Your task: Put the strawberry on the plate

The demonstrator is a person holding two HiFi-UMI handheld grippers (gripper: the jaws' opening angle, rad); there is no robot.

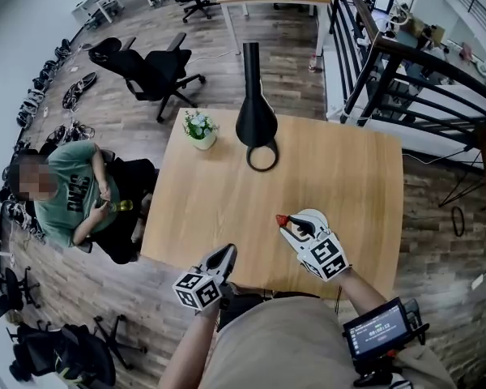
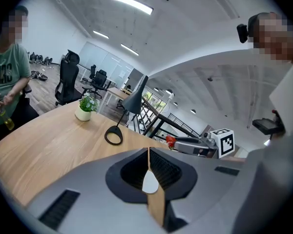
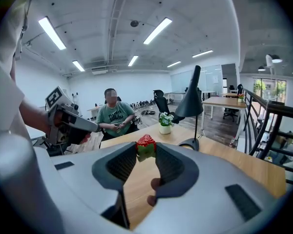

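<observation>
The wooden table (image 1: 227,201) fills the middle of the head view, with an office floor around it. A seated person (image 1: 69,193) in a green shirt is just off its left edge, and a black office chair (image 1: 150,67) stands further back. On the far part of the table stands a black lamp (image 1: 255,120) with a ring-shaped base. To its left, near the table's corner, is a small white pot (image 1: 202,142) with a green plant (image 1: 199,124) with pale flowers in it.

The right tool (image 1: 287,224) is over the near right part of the table, raised clear of the top. Its jaws are closed on the strawberry (image 1: 282,219), which sits at their tips, red end up and green leaves down, clear of the wood. A white rounded edge (image 1: 316,215) shows right beside this tool in the head view. Whether it is the plate cannot be told.

The left tool (image 1: 225,258) hangs at the near edge of the table, well apart from the strawberry. Its jaws are together with nothing between them.
</observation>
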